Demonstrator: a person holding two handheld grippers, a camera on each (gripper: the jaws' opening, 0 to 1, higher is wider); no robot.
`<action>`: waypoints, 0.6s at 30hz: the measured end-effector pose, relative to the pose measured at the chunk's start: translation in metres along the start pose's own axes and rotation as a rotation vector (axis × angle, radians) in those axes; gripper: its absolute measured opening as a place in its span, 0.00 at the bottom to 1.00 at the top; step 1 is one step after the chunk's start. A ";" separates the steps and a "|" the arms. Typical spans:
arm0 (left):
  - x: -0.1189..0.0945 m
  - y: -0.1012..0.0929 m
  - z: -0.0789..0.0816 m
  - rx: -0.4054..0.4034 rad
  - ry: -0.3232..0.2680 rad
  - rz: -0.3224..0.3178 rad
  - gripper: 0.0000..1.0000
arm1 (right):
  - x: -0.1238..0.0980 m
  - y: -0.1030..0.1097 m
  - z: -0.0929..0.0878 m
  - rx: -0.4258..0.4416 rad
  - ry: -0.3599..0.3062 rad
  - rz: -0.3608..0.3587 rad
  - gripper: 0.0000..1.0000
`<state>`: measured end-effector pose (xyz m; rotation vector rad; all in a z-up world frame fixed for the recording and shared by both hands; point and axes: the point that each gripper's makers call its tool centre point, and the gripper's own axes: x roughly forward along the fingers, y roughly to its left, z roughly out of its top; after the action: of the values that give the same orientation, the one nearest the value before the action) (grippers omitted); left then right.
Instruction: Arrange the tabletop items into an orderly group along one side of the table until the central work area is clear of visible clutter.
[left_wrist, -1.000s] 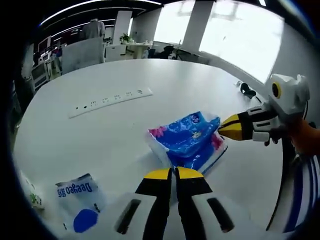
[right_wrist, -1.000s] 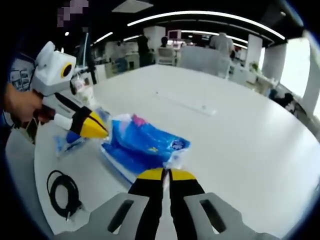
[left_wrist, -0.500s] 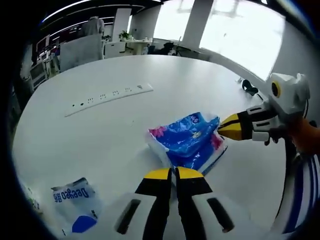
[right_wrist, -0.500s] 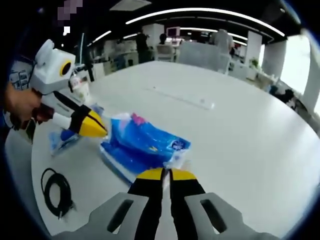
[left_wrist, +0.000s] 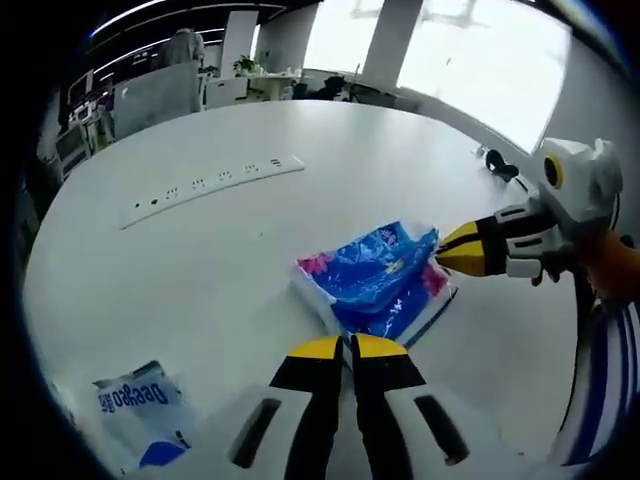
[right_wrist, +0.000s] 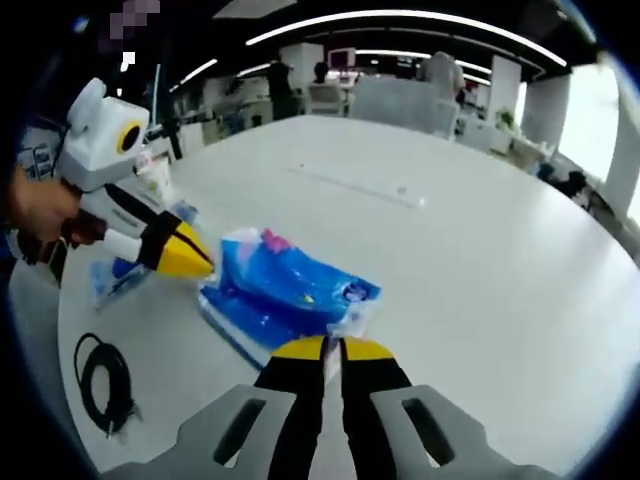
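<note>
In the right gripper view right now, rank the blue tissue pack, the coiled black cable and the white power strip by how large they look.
1. blue tissue pack, plainly largest.
2. and 3. coiled black cable and white power strip: they look alike in extent; the strip lies farther off, so I won't rank them.

Your left gripper view sits low over the white table (left_wrist: 250, 260), looking along its own shut jaws toward the bright windows (left_wrist: 480, 70). The blue tissue pack (left_wrist: 378, 282) lies just beyond the jaw tips, close up. Your right gripper (left_wrist: 455, 251) enters from the right side of that view.

Your right gripper view faces roughly the opposite way, toward the office desks (right_wrist: 400, 95), equally low and near. Its jaw tips are at the pack's (right_wrist: 290, 290) corner. Your left gripper (right_wrist: 195, 262) enters from the left.

Both views share the pack, the table (right_wrist: 480, 270) and the long power strip (left_wrist: 210, 185) (right_wrist: 355, 187).
</note>
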<state>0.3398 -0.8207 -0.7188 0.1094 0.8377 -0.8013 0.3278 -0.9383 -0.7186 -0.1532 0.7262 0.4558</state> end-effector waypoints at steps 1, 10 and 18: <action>0.000 0.001 0.000 -0.001 0.002 0.001 0.03 | 0.001 0.000 0.000 -0.001 0.002 0.000 0.02; 0.001 0.006 0.000 0.001 0.001 0.008 0.03 | 0.007 0.004 0.000 0.001 0.005 0.004 0.02; -0.001 0.009 -0.003 -0.002 0.000 0.025 0.04 | 0.008 0.008 0.000 0.008 0.000 0.005 0.02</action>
<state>0.3438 -0.8133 -0.7220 0.1182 0.8350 -0.7770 0.3300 -0.9281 -0.7239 -0.1439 0.7287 0.4575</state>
